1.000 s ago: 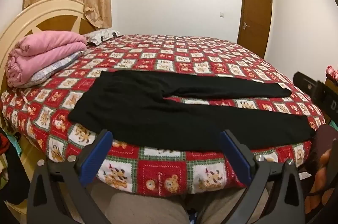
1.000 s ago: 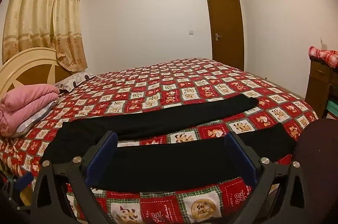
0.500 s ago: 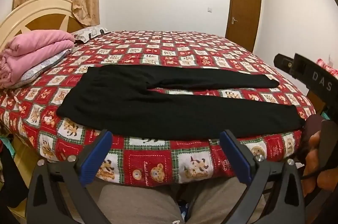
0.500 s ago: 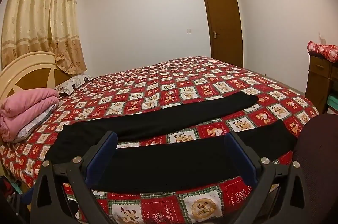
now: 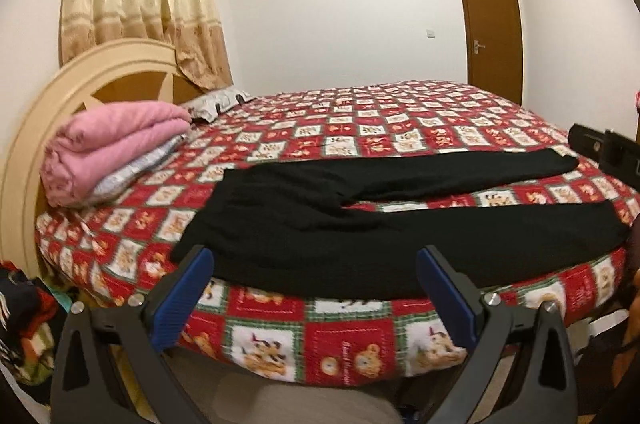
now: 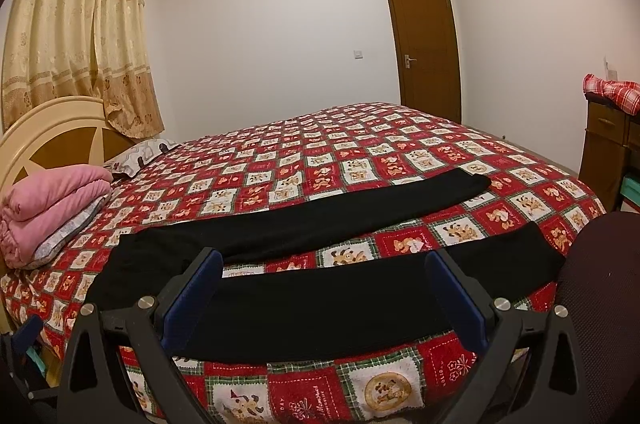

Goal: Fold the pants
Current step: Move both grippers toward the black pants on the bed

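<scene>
Quilted bed (image 6: 360,159), black pants (image 6: 320,300) flat beyond both spread jaws.

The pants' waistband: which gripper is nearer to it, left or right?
Left. The left gripper hangs open just off the bed edge by the waistband of the pants; the right gripper hangs open further along, facing the near leg.

L gripper (image 5: 314,292): jaws spread wide, blue pads (image 5: 182,298) facing inward, nothing between them, held level. R gripper (image 6: 322,294): same, jaws wide apart, empty, level. Neither touches anything.
</scene>
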### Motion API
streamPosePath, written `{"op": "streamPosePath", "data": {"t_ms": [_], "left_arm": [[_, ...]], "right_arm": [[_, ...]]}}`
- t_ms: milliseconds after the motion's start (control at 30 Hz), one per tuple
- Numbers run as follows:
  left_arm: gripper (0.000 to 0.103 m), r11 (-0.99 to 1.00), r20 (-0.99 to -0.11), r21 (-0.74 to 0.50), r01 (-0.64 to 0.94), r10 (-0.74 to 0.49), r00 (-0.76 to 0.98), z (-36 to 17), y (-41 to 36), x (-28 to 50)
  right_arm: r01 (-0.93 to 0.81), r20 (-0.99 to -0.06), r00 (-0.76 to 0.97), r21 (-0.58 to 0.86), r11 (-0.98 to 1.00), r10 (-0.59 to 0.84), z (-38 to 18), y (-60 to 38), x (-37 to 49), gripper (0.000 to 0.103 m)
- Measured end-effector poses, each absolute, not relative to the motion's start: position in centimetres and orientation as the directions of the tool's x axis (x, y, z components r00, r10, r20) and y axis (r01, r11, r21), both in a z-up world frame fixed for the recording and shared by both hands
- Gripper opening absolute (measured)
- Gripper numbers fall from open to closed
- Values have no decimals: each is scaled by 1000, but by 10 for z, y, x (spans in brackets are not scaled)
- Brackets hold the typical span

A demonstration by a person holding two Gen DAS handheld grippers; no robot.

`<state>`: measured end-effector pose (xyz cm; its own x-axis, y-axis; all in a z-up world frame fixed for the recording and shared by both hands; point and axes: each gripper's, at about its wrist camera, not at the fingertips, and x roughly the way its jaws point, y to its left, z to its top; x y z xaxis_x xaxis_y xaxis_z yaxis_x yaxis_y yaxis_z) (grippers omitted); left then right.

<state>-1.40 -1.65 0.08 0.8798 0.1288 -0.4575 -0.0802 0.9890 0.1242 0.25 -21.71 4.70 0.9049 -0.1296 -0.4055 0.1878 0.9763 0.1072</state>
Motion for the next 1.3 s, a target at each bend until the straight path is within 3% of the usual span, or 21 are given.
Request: {"op": "streamPosePath", "data": {"t_ms": [367,1300], "left_arm": [[103,978,-443,181,-104,176,879,1,-19,-11],[103,972,-486,191,-138,216,847,-5,-8,-5]], "right_arm": [[191,-409,903,109,976,-131,46,-216,3,102],[188,-421,898,106,976,-128,42,-216,5,102]]}}
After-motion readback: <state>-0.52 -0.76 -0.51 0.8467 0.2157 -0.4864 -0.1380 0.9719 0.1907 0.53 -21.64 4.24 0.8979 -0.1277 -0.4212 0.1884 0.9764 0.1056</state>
